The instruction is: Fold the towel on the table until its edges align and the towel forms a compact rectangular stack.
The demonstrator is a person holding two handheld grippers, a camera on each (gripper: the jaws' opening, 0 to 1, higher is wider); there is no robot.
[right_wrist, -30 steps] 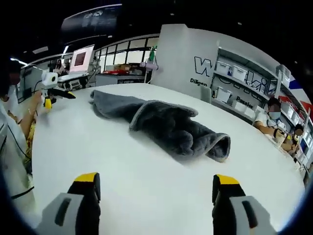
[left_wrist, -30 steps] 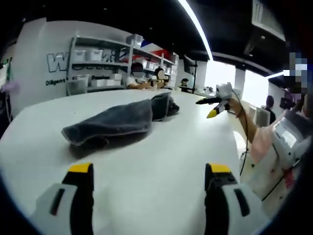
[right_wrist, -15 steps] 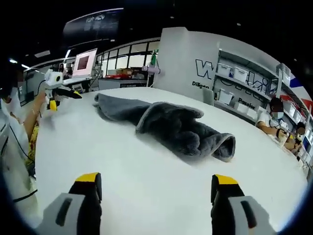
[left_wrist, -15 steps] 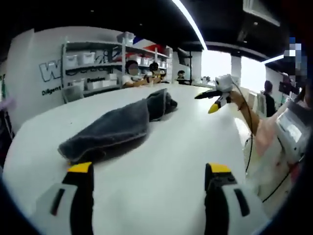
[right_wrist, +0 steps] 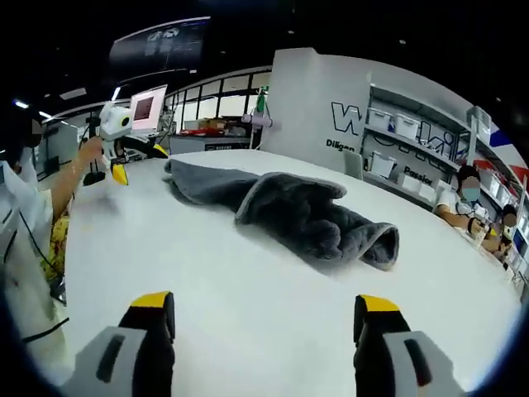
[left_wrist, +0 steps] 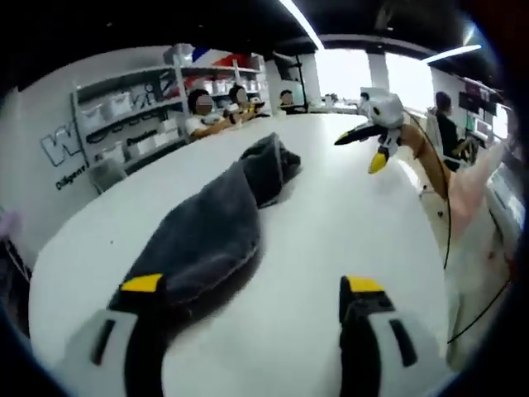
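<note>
Between the left hand-held gripper (left_wrist: 252, 289)'s wide jaws lies bare white counter (left_wrist: 331, 215), its left jaw at the near end of the grey towel (left_wrist: 211, 231); the right hand-held gripper (right_wrist: 256, 308) hovers wide, empty, short of the rumpled towel (right_wrist: 297, 211) mid-counter.

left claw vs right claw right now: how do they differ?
The left claw is close over the near end of the grey towel, one finger overlapping it; the right claw hangs back over bare white table, apart from the towel. Both are open, empty, with yellow-tipped fingers.
</note>
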